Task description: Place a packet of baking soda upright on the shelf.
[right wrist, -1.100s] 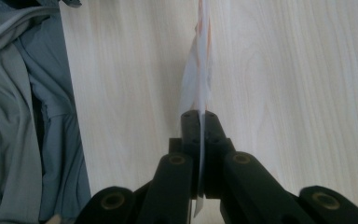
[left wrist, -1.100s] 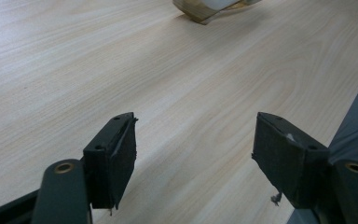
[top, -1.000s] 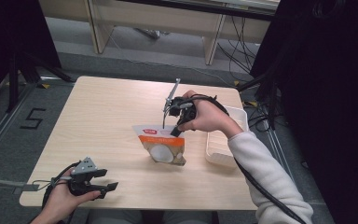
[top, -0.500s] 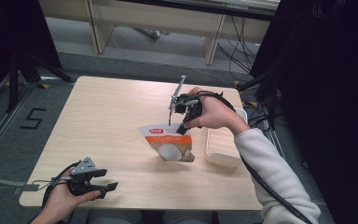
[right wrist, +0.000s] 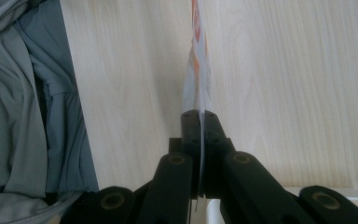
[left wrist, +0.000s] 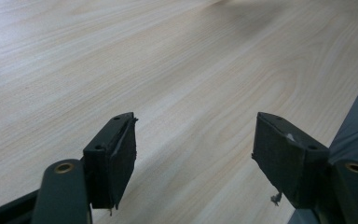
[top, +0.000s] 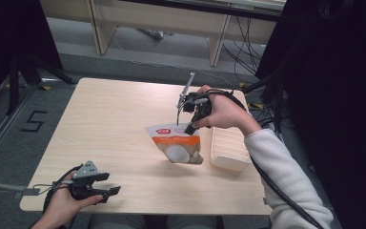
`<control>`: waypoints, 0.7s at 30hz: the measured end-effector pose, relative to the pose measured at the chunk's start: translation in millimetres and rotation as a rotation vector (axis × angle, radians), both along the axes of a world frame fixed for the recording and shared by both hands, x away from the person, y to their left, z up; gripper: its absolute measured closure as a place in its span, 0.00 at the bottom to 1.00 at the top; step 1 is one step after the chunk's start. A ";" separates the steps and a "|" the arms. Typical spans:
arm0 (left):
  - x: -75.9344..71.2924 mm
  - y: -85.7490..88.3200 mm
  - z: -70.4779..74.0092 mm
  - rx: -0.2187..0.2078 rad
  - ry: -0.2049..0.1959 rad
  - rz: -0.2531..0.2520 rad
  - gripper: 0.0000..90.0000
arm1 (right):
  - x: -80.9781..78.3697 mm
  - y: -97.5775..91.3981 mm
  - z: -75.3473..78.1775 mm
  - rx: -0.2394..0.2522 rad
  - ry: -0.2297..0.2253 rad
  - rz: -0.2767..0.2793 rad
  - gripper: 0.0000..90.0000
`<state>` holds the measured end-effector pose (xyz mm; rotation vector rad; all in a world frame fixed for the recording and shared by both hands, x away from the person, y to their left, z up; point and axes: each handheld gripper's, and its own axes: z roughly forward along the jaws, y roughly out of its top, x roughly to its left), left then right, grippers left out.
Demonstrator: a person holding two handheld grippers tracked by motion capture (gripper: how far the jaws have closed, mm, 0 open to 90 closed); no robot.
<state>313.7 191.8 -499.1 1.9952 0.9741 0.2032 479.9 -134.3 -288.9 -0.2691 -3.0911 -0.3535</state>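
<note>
A pale wooden table (top: 124,124) stands on a grey floor, with desk legs and cables beyond it. Near the table's 3 o'clock edge lies a ribbed cream tray (top: 228,149). Just at the tray's 9 o'clock hangs an orange and white pouch (top: 177,143), long axis top to bottom, pinched at its top edge by the right gripper (top: 188,128), jaws pressed together on it. The left gripper (top: 108,183) rests spread and empty at 7 o'clock, far from the pouch
</note>
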 end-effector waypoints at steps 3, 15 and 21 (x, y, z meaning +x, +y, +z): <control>0.0 0.1 0.1 0.001 0.000 0.000 0.33 | -1.3 -0.5 1.9 -0.004 0.015 -0.023 1.00; -0.1 -0.2 0.0 -0.001 0.003 0.002 0.33 | -0.8 -5.2 10.0 -0.003 0.001 -0.028 1.00; -0.2 -0.2 -0.1 0.000 0.007 0.003 0.33 | -0.7 -7.2 15.6 0.001 -0.010 -0.026 1.00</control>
